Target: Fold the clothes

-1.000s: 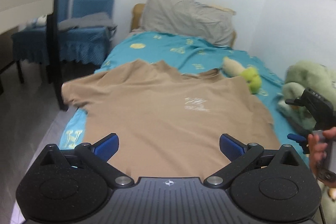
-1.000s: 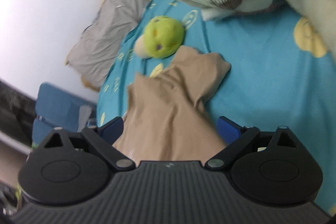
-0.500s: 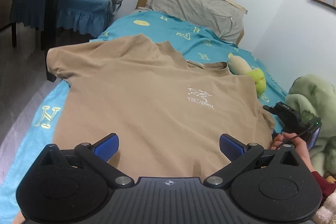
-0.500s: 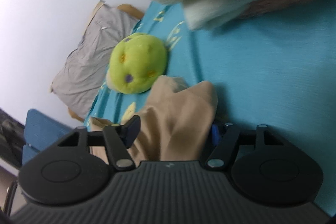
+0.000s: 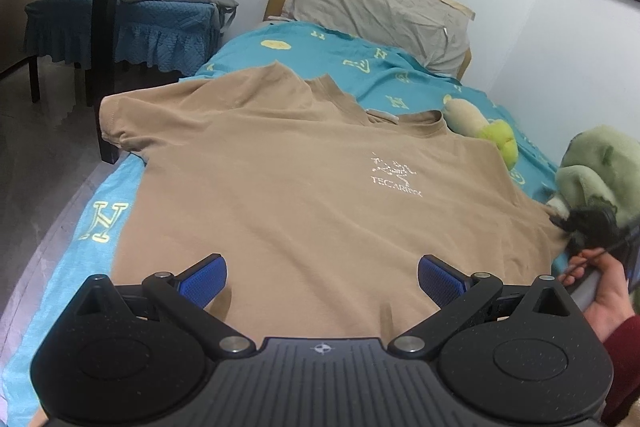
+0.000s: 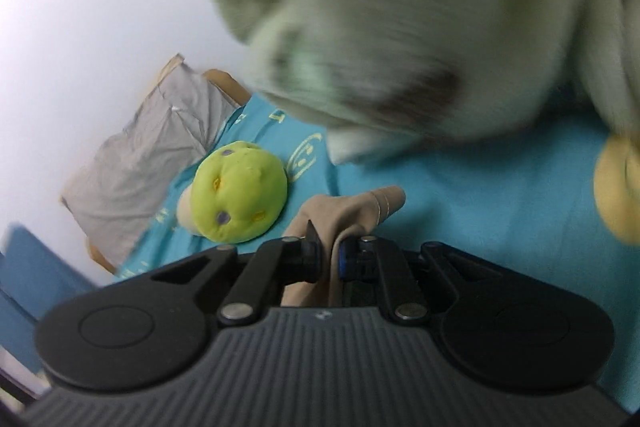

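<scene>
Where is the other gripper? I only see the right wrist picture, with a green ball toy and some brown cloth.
Observer: The left gripper hangs open over the bottom edge of the brown T-shirt, holding nothing.
Operator: Is my cloth part of that shirt?
Observer: Yes. The right gripper is shut on its sleeve, at the shirt's right edge.
Operator: Is the shirt folded yet?
Observer: No. It lies spread flat on the blue sheet, white logo facing up.
Operator: What is that big fuzzy thing above me?
Observer: A pale green plush toy, sitting beside that sleeve.
</scene>
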`<state>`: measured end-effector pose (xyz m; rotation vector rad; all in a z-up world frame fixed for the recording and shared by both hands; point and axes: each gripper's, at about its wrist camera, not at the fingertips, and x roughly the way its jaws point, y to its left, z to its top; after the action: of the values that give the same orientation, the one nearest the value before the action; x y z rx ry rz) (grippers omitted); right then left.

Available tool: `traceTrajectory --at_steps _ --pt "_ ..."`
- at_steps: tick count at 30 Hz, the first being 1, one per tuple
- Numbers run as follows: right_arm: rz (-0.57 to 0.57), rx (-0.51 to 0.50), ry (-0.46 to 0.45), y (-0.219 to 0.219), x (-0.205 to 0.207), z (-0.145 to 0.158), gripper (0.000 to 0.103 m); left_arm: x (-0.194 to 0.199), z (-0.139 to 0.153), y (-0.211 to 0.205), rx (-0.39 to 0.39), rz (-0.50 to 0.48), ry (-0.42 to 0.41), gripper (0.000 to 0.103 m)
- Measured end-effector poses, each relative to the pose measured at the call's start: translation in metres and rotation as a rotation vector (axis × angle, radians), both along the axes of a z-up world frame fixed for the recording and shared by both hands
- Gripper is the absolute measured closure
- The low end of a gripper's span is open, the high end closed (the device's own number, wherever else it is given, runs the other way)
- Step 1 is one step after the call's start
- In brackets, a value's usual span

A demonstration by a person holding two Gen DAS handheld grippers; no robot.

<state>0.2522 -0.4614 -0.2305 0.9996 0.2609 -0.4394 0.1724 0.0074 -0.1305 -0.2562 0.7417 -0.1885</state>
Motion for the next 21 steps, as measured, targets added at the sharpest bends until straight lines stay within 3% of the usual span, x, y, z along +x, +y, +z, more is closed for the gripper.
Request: traceTrajectory --at_steps 2,3,4,5,6,10,14,16,17,18,19,20,21 --pt "0.002 0.08 -0.034 -0.006 -0.003 -0.011 0.087 0.001 -0.001 0.001 -0.006 0.004 0.005 0.0" --pt "0.021 0.101 -0.047 -0.008 -0.004 -0.014 0.075 0.001 -0.001 0.001 -0.009 0.005 0.007 0.0" --pt "0.041 0.116 -0.05 -0.009 -0.002 -0.017 0.061 0.002 -0.001 0.002 -0.012 0.007 0.009 0.0" --pt "0.053 0.128 -0.048 -0.008 0.0 -0.019 0.025 0.002 -0.002 0.002 -0.015 0.009 0.012 0.0" --pt "0.063 0.139 -0.045 -0.008 0.002 -0.02 0.015 0.003 -0.002 0.003 -0.018 0.011 0.014 0.0" --pt "0.197 0.118 -0.056 -0.002 0.027 -0.026 0.015 0.004 -0.004 0.004 -0.031 0.018 0.024 0.0" --pt "0.291 0.024 -0.023 0.004 0.052 -0.027 0.015 0.007 -0.007 0.005 -0.05 0.021 0.041 0.0" --pt "0.29 0.0 -0.023 0.003 0.059 -0.026 0.016 0.009 -0.009 0.004 -0.063 0.021 0.052 0.0" --pt "0.278 -0.019 -0.024 0.002 0.062 -0.025 0.023 0.01 -0.009 0.003 -0.064 0.021 0.052 0.0" --pt "0.262 -0.045 -0.005 0.006 0.07 -0.021 0.041 0.011 -0.009 0.002 -0.065 0.02 0.053 0.0" --pt "0.255 -0.081 0.031 0.01 0.076 -0.016 0.052 0.011 -0.007 0.001 -0.062 0.019 0.043 0.0" --pt "0.25 -0.12 0.07 0.013 0.081 -0.011 0.083 0.011 -0.005 0.001 -0.059 0.017 0.034 0.0" --pt "0.236 -0.18 0.106 0.019 0.082 -0.004 0.095 0.011 -0.003 0.0 -0.056 0.016 0.025 0.0"
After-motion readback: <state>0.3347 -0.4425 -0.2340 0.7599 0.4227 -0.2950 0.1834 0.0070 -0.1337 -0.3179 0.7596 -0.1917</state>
